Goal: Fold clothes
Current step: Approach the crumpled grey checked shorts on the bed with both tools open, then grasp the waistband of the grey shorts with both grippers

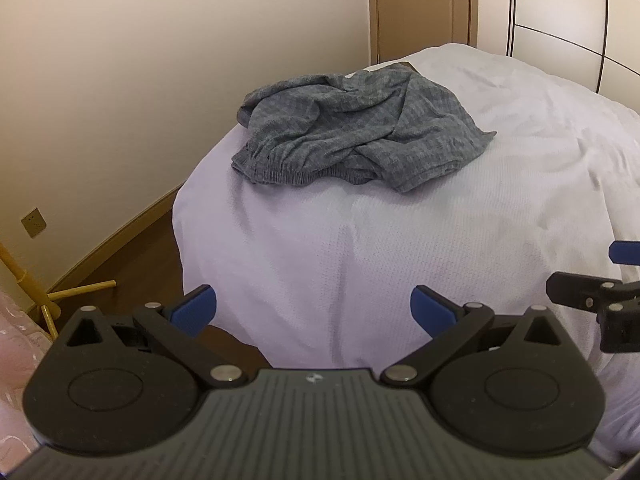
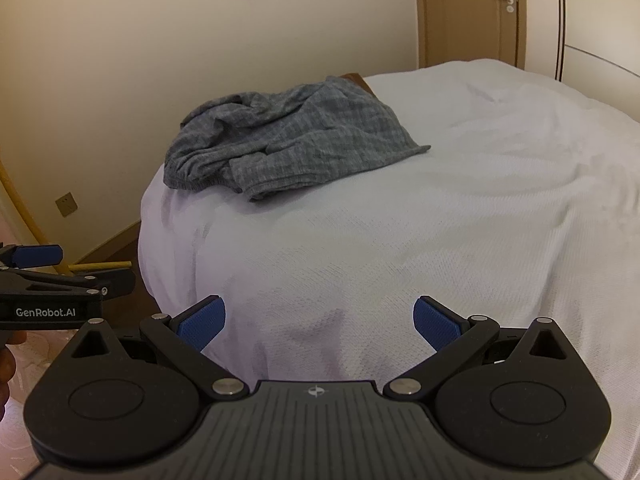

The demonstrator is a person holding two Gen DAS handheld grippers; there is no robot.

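The grey garment lies crumpled in a heap near the far left corner of the bed, so no fold shows. Your left hand-held gripper and right hand-held gripper hang spread wide, holding nothing, well short of it.

A grey garment lies crumpled on a bed covered with a pale sheet, close to the bed's left edge and near its far corner, its gathered waistband facing the camera. The left gripper hangs before the bed's near edge, its blue-padded fingers spread wide with nothing between them. Part of the right gripper shows at the right margin. A door stands beyond the bed, and a wooden stand rests on the floor at left.
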